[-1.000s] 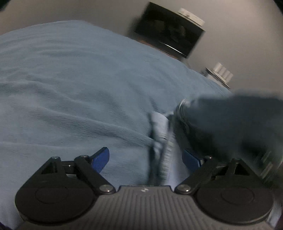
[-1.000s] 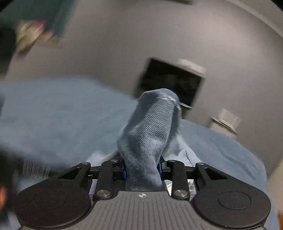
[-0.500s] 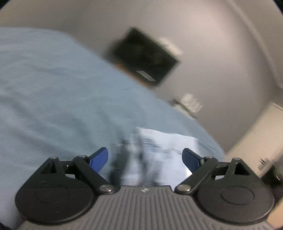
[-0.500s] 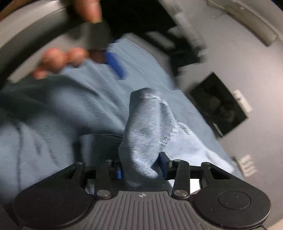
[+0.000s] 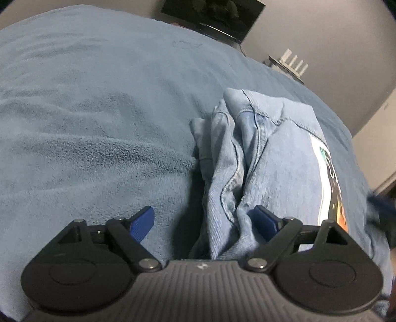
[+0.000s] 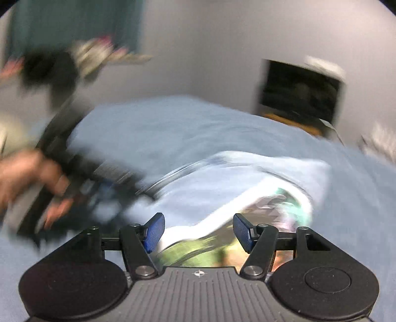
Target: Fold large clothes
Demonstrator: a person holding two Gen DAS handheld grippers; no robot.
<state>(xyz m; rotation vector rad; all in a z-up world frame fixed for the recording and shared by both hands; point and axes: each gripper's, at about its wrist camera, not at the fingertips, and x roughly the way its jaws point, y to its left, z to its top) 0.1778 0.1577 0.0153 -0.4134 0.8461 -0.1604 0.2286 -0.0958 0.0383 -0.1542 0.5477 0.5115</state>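
We are looking at a light blue garment [image 5: 279, 158] lying folded on a darker blue blanket [image 5: 99, 111] that is covering a bed. In the left wrist view it is filling the centre and right of the frame, with bunched seams and folds running down its left side and a strip of a colourful print showing along its right edge. In the right wrist view the same garment [image 6: 222, 188] is lying across the middle of the frame, blurred, with the print facing up in the lower centre.

Our left gripper [image 5: 201, 225] is sitting at the bottom of its frame with its jaws wide apart — the bunched edge of the garment is lying between them, and the right blue pad [image 5: 263, 221] is just beside or touching the cloth, while the left pad is hanging clear over the blanket. It is gripping nothing.

Our right gripper [image 6: 199, 232] is at the bottom of its own frame; its jaws have just been opening and are standing apart, with nothing between the blue pads — only the printed cloth below them.

At the left of the right wrist view, a blurred hand [image 6: 29, 178] is holding the other gripper. A dark screen [image 5: 210, 14] is standing by the grey wall [image 6: 210, 44] at the top of both frames.
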